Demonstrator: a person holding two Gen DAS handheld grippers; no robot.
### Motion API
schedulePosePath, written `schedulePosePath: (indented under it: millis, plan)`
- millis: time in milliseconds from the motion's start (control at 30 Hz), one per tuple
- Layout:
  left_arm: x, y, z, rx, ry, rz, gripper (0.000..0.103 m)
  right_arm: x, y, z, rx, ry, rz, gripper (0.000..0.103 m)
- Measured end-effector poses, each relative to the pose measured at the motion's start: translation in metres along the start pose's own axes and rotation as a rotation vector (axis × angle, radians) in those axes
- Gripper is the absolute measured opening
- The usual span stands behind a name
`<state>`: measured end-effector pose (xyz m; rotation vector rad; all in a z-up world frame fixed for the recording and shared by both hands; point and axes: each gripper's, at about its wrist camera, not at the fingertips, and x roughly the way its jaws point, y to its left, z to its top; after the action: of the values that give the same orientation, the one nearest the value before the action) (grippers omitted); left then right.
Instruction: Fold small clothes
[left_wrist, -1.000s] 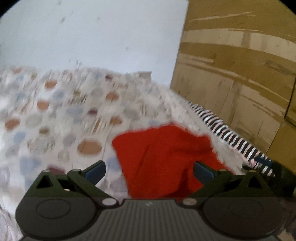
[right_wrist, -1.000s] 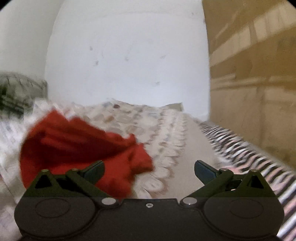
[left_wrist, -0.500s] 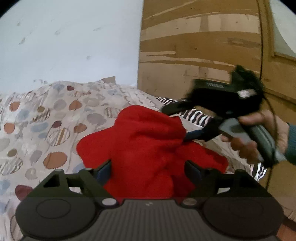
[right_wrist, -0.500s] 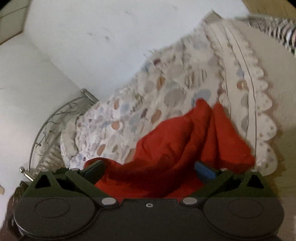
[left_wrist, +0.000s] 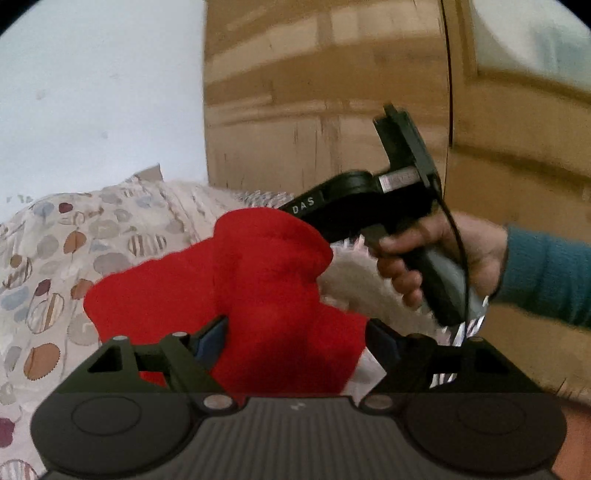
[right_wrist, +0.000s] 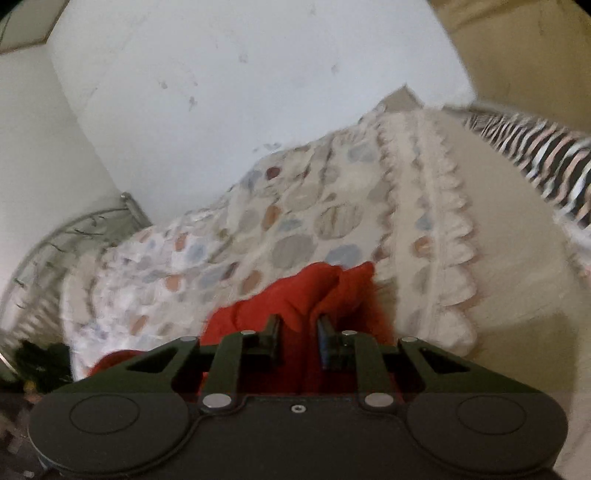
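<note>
A red garment (left_wrist: 258, 280) lies bunched on the patterned bedspread (left_wrist: 55, 258), its top pulled up into a hump. My left gripper (left_wrist: 295, 339) stands wide at the garment's near edge, with red cloth filling the space between its fingers. The right gripper's black body (left_wrist: 354, 206), held by a hand (left_wrist: 424, 258) in a teal sleeve, reaches into the hump from the right. In the right wrist view my right gripper (right_wrist: 299, 336) is closing, its jaws narrow around a fold of the red garment (right_wrist: 306, 291).
A wooden wardrobe (left_wrist: 314, 110) rises behind and to the right of the bed. A zebra-striped cloth (right_wrist: 546, 162) runs along the bed's far right side. A curved metal bed frame (right_wrist: 55, 251) stands at the left. The scalloped bedspread (right_wrist: 295, 221) stretches ahead to the white wall.
The right gripper's jaws went from wide apart to narrow around a red fold. The left gripper came closer to the garment and narrowed slightly. The cloth's top has risen.
</note>
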<state>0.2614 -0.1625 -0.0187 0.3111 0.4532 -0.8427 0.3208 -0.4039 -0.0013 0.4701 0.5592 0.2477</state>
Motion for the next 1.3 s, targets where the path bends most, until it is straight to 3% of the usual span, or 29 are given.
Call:
schedulePosePath:
  millis: [100, 200, 267, 400, 567, 667, 733, 800, 900, 933, 1067, 1200, 1300]
  plan:
    - [0.017, -0.018, -0.009, 0.125, 0.05, 0.065, 0.083, 0.007, -0.019, -0.015, -0.024, 0.031, -0.038, 0.021]
    - [0.012, -0.024, -0.015, 0.17, 0.027, 0.095, 0.086, 0.011, -0.031, -0.029, -0.028, 0.024, -0.013, 0.022]
    - [-0.001, -0.022, -0.015, 0.112, -0.029, 0.09, 0.094, 0.01, -0.033, -0.029, -0.017, 0.019, 0.005, 0.024]
    - [-0.031, 0.001, -0.014, -0.107, -0.111, 0.042, 0.102, 0.01, -0.023, -0.026, -0.056, 0.021, -0.013, 0.025]
    - [-0.064, 0.023, -0.018, -0.281, -0.072, 0.144, 0.102, 0.008, -0.012, -0.025, -0.092, 0.023, -0.055, 0.027]
    - [-0.077, 0.043, -0.027, -0.425, -0.021, 0.185, 0.102, 0.001, -0.005, -0.022, -0.107, 0.015, -0.098, 0.047]
    - [-0.082, 0.058, -0.036, -0.556, 0.063, 0.254, 0.102, -0.005, -0.001, -0.018, -0.113, 0.002, -0.118, 0.077]
    - [-0.087, 0.075, -0.048, -0.67, 0.129, 0.298, 0.102, -0.016, 0.003, -0.013, -0.088, -0.024, -0.122, 0.086]
    - [-0.101, 0.092, -0.064, -0.807, 0.116, 0.297, 0.102, -0.031, 0.017, -0.004, -0.075, -0.056, -0.137, 0.102]
    - [-0.106, 0.095, -0.068, -0.842, 0.118, 0.298, 0.102, -0.034, 0.024, -0.003, -0.082, -0.076, -0.143, 0.103]
    - [-0.12, 0.104, -0.076, -0.905, 0.115, 0.317, 0.102, -0.034, 0.06, 0.001, -0.147, -0.092, -0.162, 0.103]
    - [-0.124, 0.102, -0.074, -0.904, 0.12, 0.337, 0.102, -0.028, 0.097, -0.001, -0.23, -0.113, -0.112, 0.103]
    - [-0.123, 0.099, -0.07, -0.89, 0.114, 0.336, 0.102, -0.024, 0.119, -0.004, -0.313, -0.139, -0.126, 0.103]
